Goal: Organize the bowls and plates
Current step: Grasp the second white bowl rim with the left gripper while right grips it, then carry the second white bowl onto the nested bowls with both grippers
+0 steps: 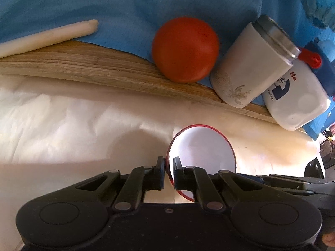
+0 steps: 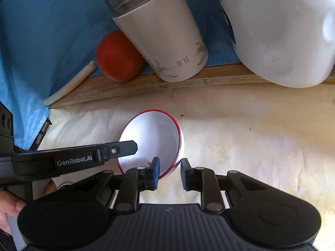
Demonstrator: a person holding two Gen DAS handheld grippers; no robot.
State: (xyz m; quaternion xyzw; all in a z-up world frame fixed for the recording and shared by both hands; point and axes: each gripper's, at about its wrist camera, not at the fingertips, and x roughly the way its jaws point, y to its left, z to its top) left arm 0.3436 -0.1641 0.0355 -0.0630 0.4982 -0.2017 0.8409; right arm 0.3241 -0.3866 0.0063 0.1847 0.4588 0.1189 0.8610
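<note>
Behind bowl (image 1: 204,149), tumbler (image 1: 249,64), ball (image 1: 185,49), seemingly jug (image 1: 297,98) crowd ledge (image 1: 83,67).

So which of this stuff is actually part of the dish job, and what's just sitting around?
In play:
red-rimmed white bowl
left gripper, clamped on the bowl's rim
right gripper, open astride the opposite rim

Lying about:
red ball
white tumbler
white plastic jug
white candle

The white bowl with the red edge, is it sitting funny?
Yes. The bowl is tipped up on its side, its opening facing sideways instead of up. The left claw pinches its red rim, while the right claw is open around the opposite edge. Behind it, the tumbler, red ball and jug look normal.
</note>
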